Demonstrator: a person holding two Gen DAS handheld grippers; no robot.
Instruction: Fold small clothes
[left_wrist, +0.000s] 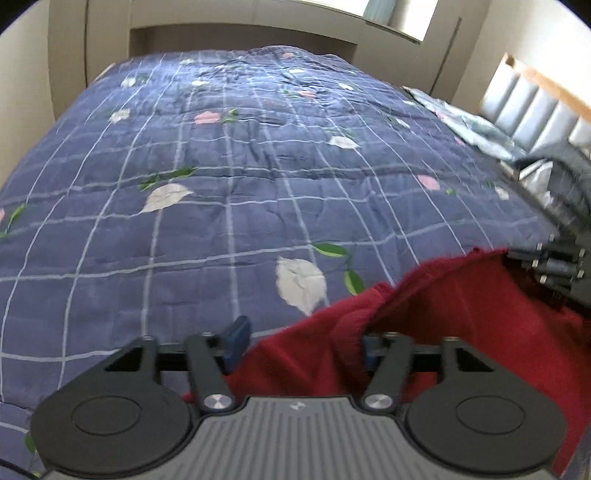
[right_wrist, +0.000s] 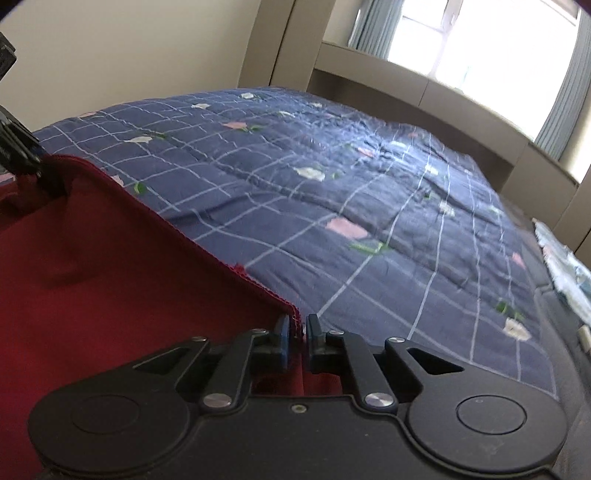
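Matt red knit garment (right_wrist: 92, 266) on a quilted, rumpled cotton bedspread (left_wrist: 229, 177)

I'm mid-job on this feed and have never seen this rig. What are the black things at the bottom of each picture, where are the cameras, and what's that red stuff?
There is no robot arm: a person carries a two-finger gripper in each hand, and each picture comes from a fisheye camera on one gripper, looking along its fingers. The black levers at the bottom are the gripper's own parts.

In the left wrist view, the left gripper stands open; the red garment lies between its blue pads, not pinched. In the right wrist view, the right gripper is shut on the garment's hemmed edge.

Underneath is a bed with a blue checked quilt printed with flowers. Another crumpled cloth lies at its far right side.
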